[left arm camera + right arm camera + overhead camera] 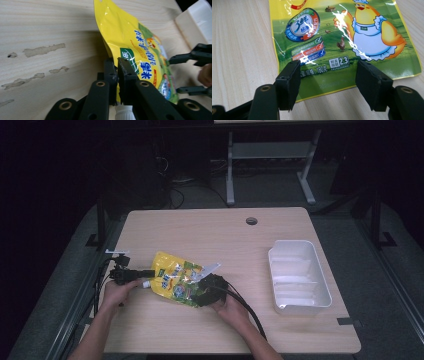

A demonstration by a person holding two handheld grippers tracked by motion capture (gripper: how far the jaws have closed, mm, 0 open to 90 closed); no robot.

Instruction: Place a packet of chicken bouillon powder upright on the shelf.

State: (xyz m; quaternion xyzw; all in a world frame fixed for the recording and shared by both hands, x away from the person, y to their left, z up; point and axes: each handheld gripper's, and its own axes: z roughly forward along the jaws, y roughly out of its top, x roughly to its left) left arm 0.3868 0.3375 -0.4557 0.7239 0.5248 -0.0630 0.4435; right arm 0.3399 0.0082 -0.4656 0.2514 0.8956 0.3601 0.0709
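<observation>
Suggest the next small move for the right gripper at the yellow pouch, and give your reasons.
Probably close the right gripper on the yellow pouch: its jaws stand open over the pouch's bottom edge, while the left gripper already pinches the other end beside the white spout.

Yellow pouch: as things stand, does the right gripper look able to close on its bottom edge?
Probably yes. The right gripper has its jaws spread over the yellow pouch's bottom edge with nothing in the way, while the left gripper pinches the far end.
</observation>
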